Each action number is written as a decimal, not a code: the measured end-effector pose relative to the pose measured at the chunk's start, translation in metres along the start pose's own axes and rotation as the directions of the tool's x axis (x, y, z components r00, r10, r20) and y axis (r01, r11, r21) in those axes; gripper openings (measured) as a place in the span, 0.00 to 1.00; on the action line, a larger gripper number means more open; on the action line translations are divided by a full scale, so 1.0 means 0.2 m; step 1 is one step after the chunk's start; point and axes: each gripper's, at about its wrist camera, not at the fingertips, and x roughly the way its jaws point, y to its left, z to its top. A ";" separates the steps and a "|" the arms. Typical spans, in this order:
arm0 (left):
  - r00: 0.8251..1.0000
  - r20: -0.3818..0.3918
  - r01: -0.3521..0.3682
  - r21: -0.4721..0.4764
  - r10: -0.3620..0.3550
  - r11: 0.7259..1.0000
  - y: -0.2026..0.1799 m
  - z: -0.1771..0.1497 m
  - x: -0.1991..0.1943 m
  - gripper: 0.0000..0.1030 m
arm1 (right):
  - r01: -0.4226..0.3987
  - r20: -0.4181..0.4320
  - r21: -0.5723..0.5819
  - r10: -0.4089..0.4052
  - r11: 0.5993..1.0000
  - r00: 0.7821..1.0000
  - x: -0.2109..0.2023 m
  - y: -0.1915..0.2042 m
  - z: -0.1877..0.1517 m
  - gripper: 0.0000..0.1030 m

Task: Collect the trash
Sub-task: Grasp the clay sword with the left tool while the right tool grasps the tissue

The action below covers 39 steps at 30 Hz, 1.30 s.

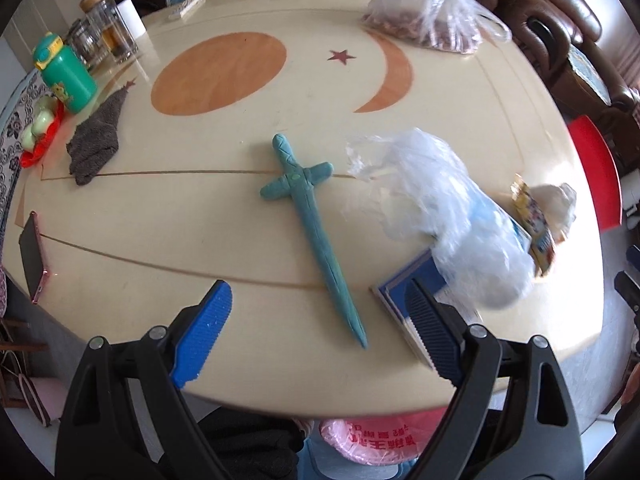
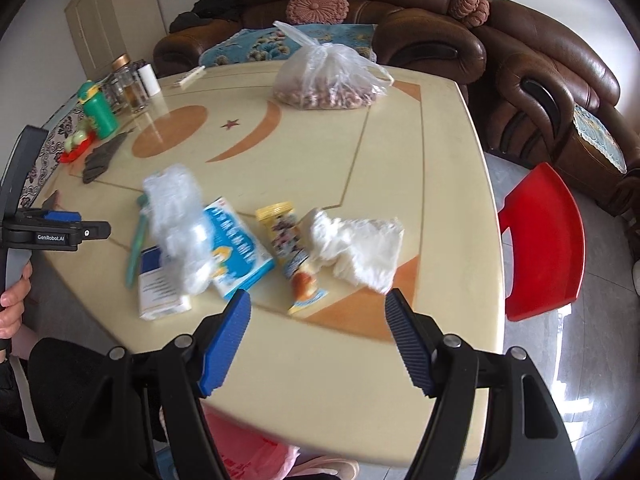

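A crumpled clear plastic bag [image 2: 180,228] lies on a blue and white box [image 2: 236,248] near the table's front. Right of it lie a yellow snack wrapper [image 2: 290,252] and a crumpled white tissue [image 2: 360,248]. The clear bag [image 1: 448,208] also shows in the left wrist view, with the wrapper [image 1: 534,224] behind it. My left gripper [image 1: 320,312] is open and empty above the table's front edge, near a teal toy sword [image 1: 316,224]. My right gripper [image 2: 318,320] is open and empty just in front of the wrapper and tissue.
A tied bag of nuts [image 2: 328,80] sits at the table's far side. A green bottle [image 1: 66,76], glass jars [image 1: 106,36], a grey cloth [image 1: 98,140] and a phone [image 1: 32,256] are at the left. A red chair [image 2: 544,240] stands right. A pink bag [image 1: 376,436] hangs below the table [image 1: 224,208].
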 end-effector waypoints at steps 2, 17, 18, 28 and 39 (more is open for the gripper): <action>1.000 -0.016 0.002 -0.012 -0.002 1.000 0.01 0.04 0.05 0.83 | -0.001 -0.009 0.005 0.001 1.000 1.000 0.05 -0.03 0.04 0.66; 0.996 -0.092 -0.019 -0.043 0.015 0.999 0.04 0.17 0.30 0.83 | 0.008 -0.088 -0.039 -0.011 0.999 0.996 0.39 -0.04 0.18 0.66; 0.995 -0.095 -0.020 -0.044 0.016 0.999 0.04 0.18 0.31 0.83 | 0.007 -0.093 -0.036 -0.010 0.999 0.996 0.41 -0.05 0.18 0.66; 0.991 -0.131 -0.039 -0.118 0.023 0.992 0.09 0.23 0.43 0.83 | 0.025 -0.121 -0.035 -0.029 0.999 0.992 0.53 -0.08 0.19 0.66; 0.990 -0.137 -0.054 -0.137 0.035 0.989 0.09 0.26 0.51 0.82 | 0.035 -0.136 -0.058 -0.042 0.998 0.990 0.63 -0.08 0.19 0.66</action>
